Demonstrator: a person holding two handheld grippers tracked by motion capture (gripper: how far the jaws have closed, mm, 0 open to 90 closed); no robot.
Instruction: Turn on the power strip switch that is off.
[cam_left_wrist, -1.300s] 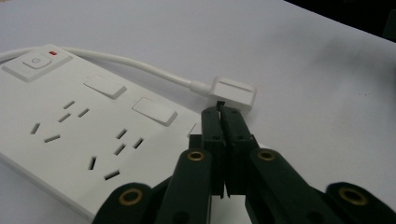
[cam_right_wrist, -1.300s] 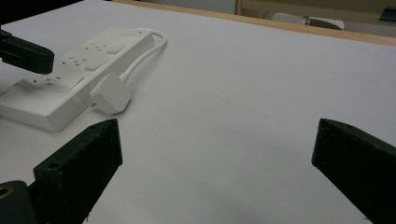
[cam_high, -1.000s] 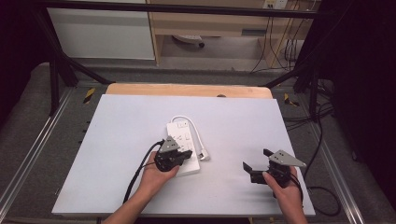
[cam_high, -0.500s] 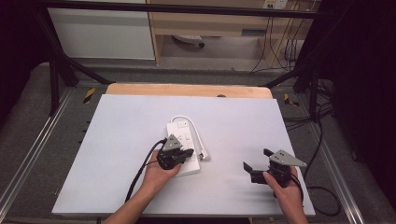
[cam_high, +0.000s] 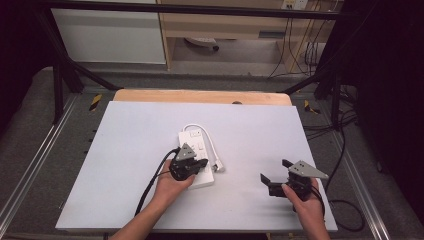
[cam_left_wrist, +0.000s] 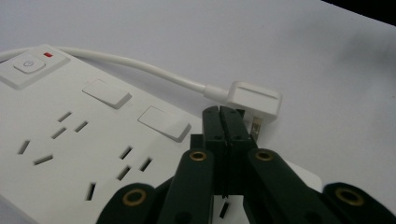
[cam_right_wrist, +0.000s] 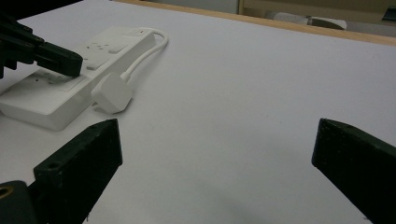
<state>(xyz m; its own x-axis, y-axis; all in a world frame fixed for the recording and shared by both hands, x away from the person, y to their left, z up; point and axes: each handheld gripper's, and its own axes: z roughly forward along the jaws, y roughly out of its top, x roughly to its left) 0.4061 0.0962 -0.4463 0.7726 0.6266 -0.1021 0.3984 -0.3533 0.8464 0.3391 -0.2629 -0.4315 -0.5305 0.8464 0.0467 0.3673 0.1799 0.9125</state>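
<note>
While the left hand-held gripper (cam_high: 192, 167) hangs over the near end of the white power strip (cam_high: 196, 150), its jaws are pressed fully together with nothing between them, and its own view has the tips sitting just above the strip's face, right next to the white plug (cam_left_wrist: 256, 99). That strip lies about mid-tabletop (cam_high: 125, 150), with its long axis running from near to far; the switch with the red light (cam_left_wrist: 28, 63) is at the far end, and the cord (cam_high: 207, 137) loops off that end and comes back down the right side. So the plug ends up lying on the tabletop just right of the strip's near end, prongs pointing back at the strip. My guess is the next move is about that plug: it's just to the right of the left gripper's tips, almost touching, so the left hand is way nearer. Over on the right, the right hand-held gripper (cam_high: 280, 175) sits well apart from everything, jaws spread wide and empty, pointing left toward the plug.
</note>
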